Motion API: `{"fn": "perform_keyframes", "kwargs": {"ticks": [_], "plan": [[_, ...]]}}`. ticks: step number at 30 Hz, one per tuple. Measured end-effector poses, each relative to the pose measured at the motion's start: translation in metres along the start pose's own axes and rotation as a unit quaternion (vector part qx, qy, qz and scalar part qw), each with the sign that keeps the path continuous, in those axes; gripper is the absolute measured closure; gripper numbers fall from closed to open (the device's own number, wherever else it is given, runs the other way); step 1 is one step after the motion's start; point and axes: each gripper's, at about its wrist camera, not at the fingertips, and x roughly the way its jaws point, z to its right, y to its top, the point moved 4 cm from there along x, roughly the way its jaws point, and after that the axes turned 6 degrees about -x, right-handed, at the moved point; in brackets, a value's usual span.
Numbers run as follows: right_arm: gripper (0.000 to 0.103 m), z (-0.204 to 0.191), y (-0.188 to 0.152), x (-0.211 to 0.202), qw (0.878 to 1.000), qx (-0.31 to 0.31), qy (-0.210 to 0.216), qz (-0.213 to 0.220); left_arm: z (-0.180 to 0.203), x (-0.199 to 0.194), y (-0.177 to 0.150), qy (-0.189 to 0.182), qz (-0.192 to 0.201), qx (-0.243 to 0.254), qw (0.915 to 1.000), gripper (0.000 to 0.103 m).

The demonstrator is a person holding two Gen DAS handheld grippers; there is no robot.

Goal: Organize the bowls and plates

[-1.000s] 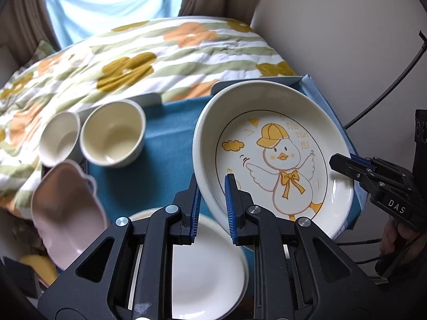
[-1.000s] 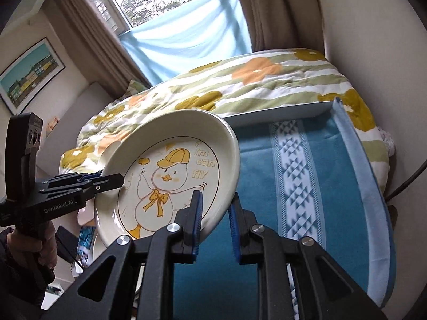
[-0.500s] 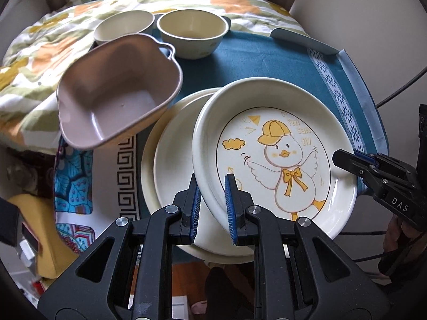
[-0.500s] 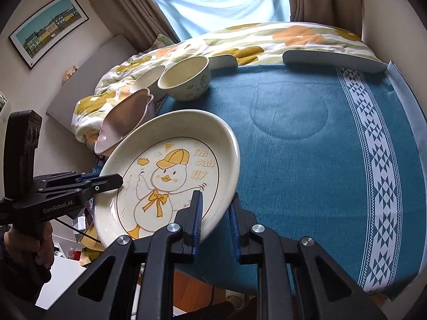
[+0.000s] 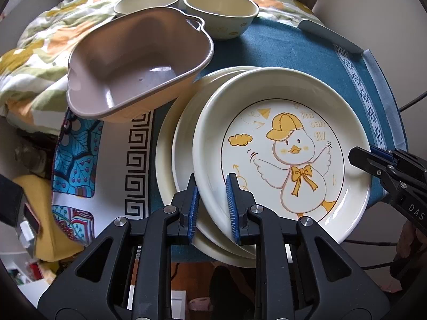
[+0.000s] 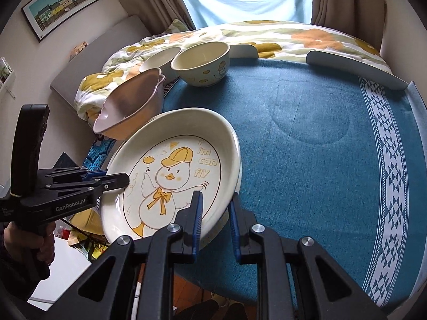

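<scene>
You hold the duck plate (image 5: 283, 157) by its rim, left gripper (image 5: 210, 200) and right gripper (image 6: 214, 217) both clamped on opposite edges. It hangs just above the plain plates (image 5: 176, 154), offset toward three o'clock in the left view; whether they touch, I cannot tell.

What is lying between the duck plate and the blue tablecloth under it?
In the left wrist view, two plain cream plates lie stacked between the duck plate and the blue tablecloth.
</scene>
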Motion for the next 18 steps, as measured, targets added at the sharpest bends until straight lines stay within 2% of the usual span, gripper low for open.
{"fn": "perform_keyframes", "kwargs": {"ticks": [8,18], "plan": [[0.085,-0.002,0.002,0.003,1.000,-0.018,0.000,-0.008,0.011,0.000,0.001,0.053,0.018,0.028,0.9981,0.083],[0.085,-0.002,0.005,0.005,0.999,-0.036,-0.002,-0.014,0.020,0.002,0.003,0.105,0.023,0.042,0.9934,0.083]]}}
